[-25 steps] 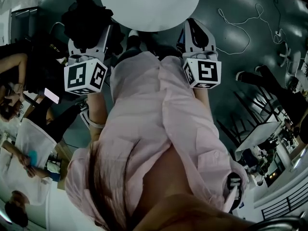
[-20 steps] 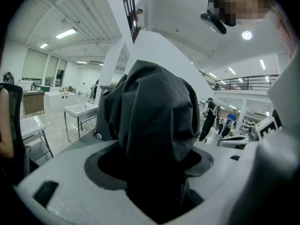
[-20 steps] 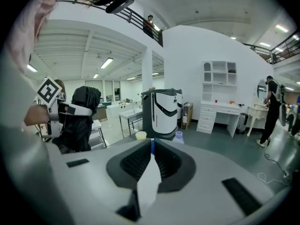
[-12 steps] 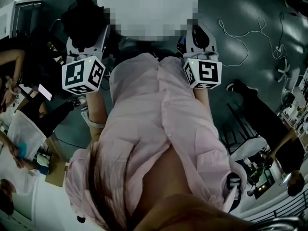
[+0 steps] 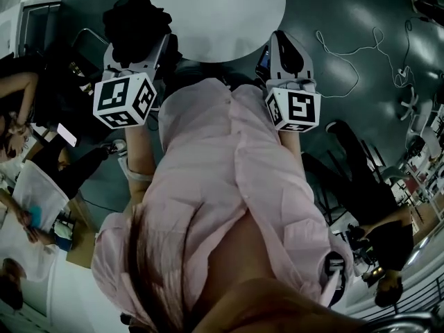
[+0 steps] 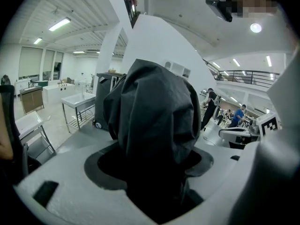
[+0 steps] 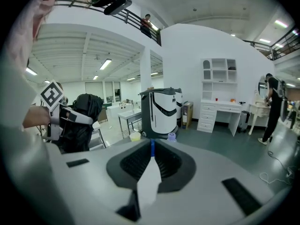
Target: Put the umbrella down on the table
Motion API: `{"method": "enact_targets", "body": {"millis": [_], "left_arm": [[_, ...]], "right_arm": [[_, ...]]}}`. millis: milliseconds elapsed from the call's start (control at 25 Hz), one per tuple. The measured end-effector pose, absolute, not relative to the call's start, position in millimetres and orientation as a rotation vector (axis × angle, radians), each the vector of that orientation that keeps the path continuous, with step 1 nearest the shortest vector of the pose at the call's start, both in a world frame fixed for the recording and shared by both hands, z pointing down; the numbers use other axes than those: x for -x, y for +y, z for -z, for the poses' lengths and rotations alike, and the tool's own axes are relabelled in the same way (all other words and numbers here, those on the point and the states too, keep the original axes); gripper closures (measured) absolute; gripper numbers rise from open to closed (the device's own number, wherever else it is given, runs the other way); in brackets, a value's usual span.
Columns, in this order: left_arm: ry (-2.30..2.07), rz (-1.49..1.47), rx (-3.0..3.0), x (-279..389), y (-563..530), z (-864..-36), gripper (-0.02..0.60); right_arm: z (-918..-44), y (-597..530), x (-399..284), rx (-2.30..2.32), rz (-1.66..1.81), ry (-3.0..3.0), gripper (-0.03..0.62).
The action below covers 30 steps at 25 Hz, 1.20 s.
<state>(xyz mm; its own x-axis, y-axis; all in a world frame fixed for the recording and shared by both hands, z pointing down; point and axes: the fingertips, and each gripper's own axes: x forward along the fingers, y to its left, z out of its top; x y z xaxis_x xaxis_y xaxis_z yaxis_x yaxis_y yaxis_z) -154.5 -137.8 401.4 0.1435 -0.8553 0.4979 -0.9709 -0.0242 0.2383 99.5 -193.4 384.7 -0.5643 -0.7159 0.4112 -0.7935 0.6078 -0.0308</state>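
— Where's the umbrella?
— Gripped in the jaws of the left gripper. It's a black folded bundle, and its length runs out along them toward 12 o'clock in the head view.
— And the right gripper?
— Its jaws are pressed together on nothing, at 3 o'clock from the left one.
— The desk?
— Round, white, farther on. Its edge is just beside the umbrella, at about 2 o'clock. I'd judge the set-down goes that way.

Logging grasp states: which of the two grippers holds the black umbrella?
The left gripper: its jaws are clamped on the bundled black umbrella. The right gripper has its jaws together, with nothing between them.
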Motion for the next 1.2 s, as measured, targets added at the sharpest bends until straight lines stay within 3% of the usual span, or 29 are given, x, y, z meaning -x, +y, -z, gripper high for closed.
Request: {"method": "enact_targets", "body": {"millis": [680, 1200], "left_arm": [[-1.082, -0.762, -2.013, 57.1, -255.9, -583.9, 0.247], [-0.932, -0.913, -1.850, 34.1, -278.5, -663.4, 0.247]], "right_arm": [[-381.1, -202.4, -131.9, -1.469, -0.351, -2.325, 0.553], [-380.6, -204.3, -146.0, -1.510, -0.367, -2.250, 0.553]]}}
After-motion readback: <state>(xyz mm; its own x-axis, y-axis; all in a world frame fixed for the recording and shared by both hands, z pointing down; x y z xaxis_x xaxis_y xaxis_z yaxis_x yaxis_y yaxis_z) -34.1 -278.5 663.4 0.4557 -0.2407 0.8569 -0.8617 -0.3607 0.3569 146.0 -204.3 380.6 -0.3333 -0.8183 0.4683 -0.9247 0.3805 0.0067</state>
